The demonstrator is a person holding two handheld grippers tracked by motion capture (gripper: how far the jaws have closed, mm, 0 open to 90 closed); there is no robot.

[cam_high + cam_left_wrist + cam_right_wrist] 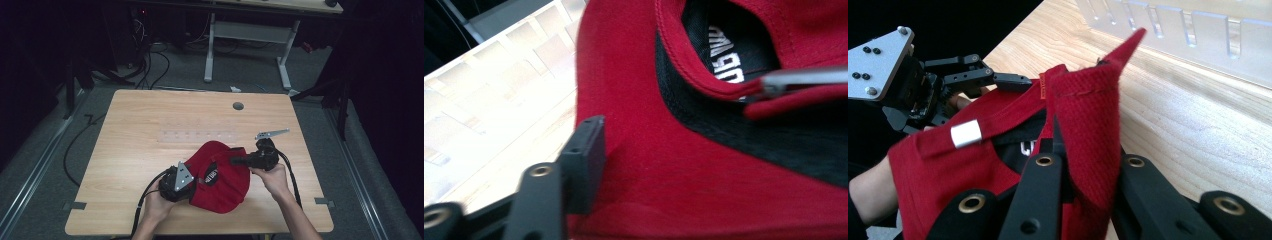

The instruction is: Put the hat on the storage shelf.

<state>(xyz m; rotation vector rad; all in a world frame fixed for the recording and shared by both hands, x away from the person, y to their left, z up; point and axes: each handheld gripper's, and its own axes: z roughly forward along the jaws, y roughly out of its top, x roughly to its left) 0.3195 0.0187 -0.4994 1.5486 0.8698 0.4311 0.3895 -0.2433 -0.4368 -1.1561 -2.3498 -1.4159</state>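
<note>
A red cap (pixel 220 180) with a black lining lies on the wooden table (pixel 135 125), near the front. My right gripper (pixel 235 161) comes from the right and is shut on a raised fold of the cap's fabric (pixel 1083 115). My left gripper (pixel 192 182) is at the cap's left edge. One of its pads (pixel 586 160) rests against the red cloth (pixel 674 175); the other jaw is hidden by the cap. The cap's strap carries a metal buckle (pixel 966 134). In the right gripper view the left gripper (pixel 1013 79) reaches the cap's far rim.
A clear slotted plastic strip (pixel 195 136) lies on the table just behind the cap. A round cable hole (pixel 238 106) sits near the far edge. Cables trail from both grippers toward the front. Beyond the table are a white desk frame (pixel 210 50) and floor cables.
</note>
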